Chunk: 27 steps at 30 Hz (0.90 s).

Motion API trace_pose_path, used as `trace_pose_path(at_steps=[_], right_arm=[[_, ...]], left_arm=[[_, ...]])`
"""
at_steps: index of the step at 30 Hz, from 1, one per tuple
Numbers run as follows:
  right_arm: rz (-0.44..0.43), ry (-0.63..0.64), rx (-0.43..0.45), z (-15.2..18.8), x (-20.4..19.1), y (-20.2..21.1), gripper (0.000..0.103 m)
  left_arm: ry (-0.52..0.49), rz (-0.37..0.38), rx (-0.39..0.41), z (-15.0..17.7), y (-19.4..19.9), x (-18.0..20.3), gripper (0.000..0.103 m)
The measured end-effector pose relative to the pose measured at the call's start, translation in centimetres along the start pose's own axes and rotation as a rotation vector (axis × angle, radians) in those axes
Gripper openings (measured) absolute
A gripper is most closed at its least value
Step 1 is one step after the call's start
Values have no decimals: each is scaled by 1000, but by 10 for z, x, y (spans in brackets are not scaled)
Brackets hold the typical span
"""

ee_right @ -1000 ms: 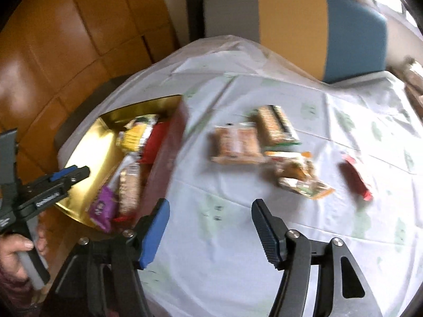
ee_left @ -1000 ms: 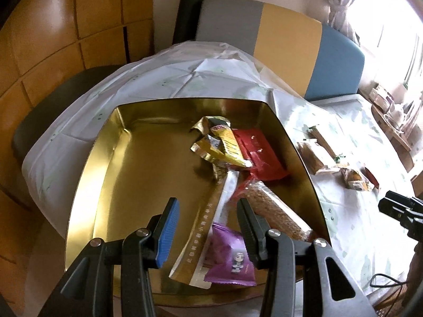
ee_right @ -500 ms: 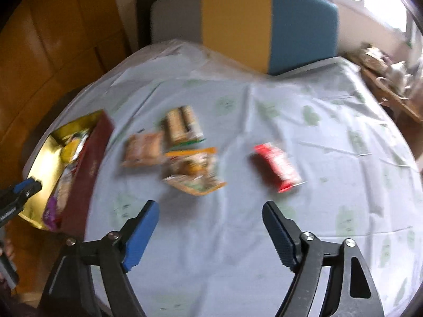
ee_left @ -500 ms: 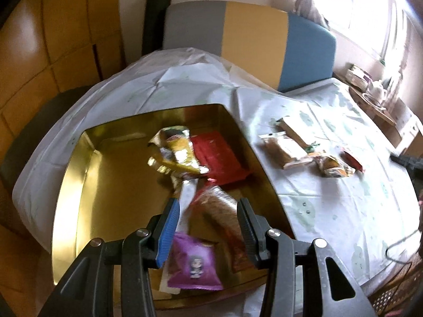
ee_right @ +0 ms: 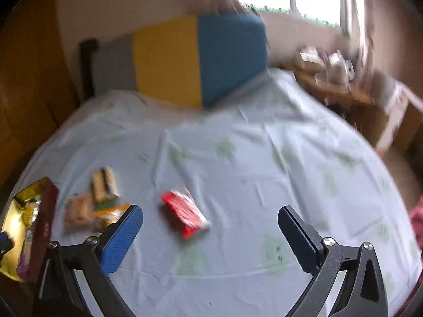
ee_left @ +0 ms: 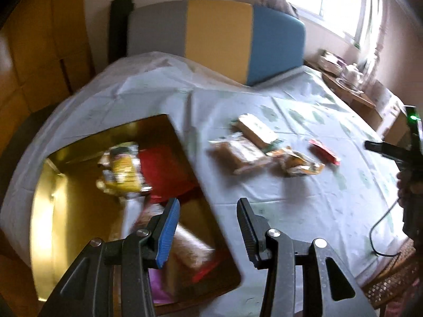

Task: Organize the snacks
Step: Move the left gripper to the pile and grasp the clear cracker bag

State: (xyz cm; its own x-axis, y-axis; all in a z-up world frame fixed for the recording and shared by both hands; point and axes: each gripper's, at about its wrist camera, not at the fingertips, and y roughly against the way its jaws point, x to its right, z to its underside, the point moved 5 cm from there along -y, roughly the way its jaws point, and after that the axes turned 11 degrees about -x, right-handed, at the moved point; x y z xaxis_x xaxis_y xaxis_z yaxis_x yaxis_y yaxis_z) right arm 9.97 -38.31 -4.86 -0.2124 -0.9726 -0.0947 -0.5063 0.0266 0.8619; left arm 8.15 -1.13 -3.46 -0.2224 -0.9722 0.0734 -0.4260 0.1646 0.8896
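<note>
Looking along my two claws, everything placed against the gold tin, left to right.

Tin (ee_left: 66, 158): gold inside, dark red outside wall, sitting on the left part of the pale cloth (ee_left: 304, 198).
In the tin: yellow packets (ee_left: 123, 169) toward the far end, a red pack (ee_left: 164, 169) just right of them, a brown bar (ee_left: 190, 251) and a purple pouch (ee_left: 156, 282) at the near end. All blurred.
Left claw (ee_left: 208, 227): mine, hanging over the tin's near right corner, jaws partly spread, nothing between the pads.
Right of the tin: a brown cracker pack (ee_left: 238, 155) nearest it, a longer biscuit pack (ee_left: 256, 129) just behind, an orange-yellow packet (ee_left: 301, 165) touching the cracker pack's right end.
Red snack (ee_right: 185, 212): farthest right of the tin, alone on the cloth, apart from the cluster.
Right claw (ee_right: 208, 237): mine, above the cloth well right of the tin, jaws opening wide; the red snack lies beyond and between the tips, untouched.
Behind the tin: a grey, yellow and blue headboard (ee_left: 216, 39).
</note>
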Motion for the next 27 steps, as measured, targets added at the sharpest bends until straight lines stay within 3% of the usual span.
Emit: trace_pose_path(at_steps=[3,5,12,14,16,19,27], right_arm=[[-4,-62,-112,4,13,-19,103],[8,-73,-139,7,18,-21,103],[16,-91,-161,14,20,-19,103],[8,-83,-156,14,17,-18,103],[13,-66,-144,13,14,-16,103],[17,-45,-128,12,10,-13,103],[-7,-40,-99,5,7,-8,103]], left_arm=[[-18,36,-43,-7,-12,14,46],[-30,45,-62,-16,-18,23,46],[-23,63,-125,-51,-43,44,46],[-14,73,-146,-62,-52,49,50],[-4,68,-164,-72,-63,52,64],[22,70,-220,-85,-85,55,70],[138,20,-339,-107,-136,45,76]])
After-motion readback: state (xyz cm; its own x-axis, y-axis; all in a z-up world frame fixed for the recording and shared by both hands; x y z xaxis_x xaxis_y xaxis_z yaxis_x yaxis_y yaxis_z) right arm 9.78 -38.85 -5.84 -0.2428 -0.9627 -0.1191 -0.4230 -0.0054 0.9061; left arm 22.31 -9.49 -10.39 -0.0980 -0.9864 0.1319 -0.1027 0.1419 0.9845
